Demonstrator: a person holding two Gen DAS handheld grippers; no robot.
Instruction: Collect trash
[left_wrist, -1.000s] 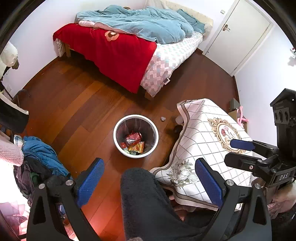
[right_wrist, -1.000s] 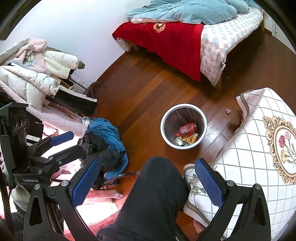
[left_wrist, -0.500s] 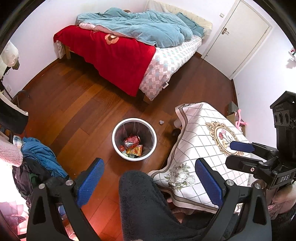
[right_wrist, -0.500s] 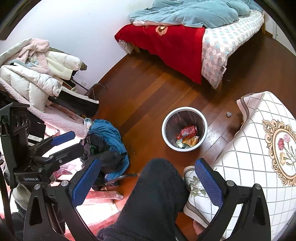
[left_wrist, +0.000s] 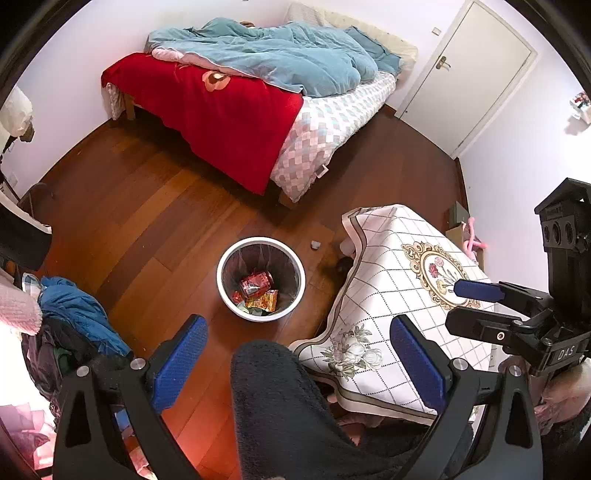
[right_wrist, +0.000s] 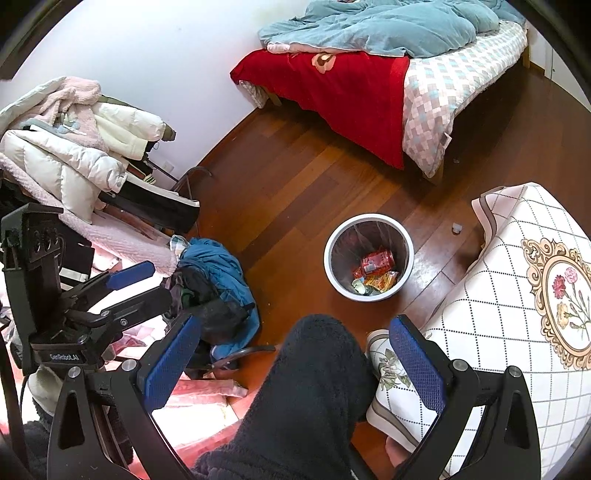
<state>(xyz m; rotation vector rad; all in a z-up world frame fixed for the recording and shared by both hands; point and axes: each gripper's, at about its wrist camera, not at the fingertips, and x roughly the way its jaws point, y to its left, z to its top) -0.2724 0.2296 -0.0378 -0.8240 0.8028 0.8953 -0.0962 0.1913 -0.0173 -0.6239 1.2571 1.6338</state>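
Note:
A white round trash bin (left_wrist: 226, 291) stands on the wooden floor and holds red and orange wrappers (left_wrist: 256, 288); it also shows in the right wrist view (right_wrist: 328, 269). A small grey scrap (left_wrist: 315, 244) lies on the floor beside the bin, also in the right wrist view (right_wrist: 457, 228). My left gripper (left_wrist: 299, 362) is open and empty, held high above the floor. My right gripper (right_wrist: 295, 362) is open and empty, also held high. Each gripper shows in the other's view, right gripper (left_wrist: 476, 306) and left gripper (right_wrist: 136, 288).
A table with a white patterned cloth (left_wrist: 402, 295) stands right of the bin. A bed with a red blanket (left_wrist: 229, 107) is at the back. A pile of clothes (right_wrist: 210, 288) lies at the left. A dark-clad leg (left_wrist: 284, 406) fills the bottom centre. A white door (left_wrist: 469, 74) is shut.
Both grippers have risen and pulled back a little, so the bin and table look smaller and lower. Both stay open and empty.

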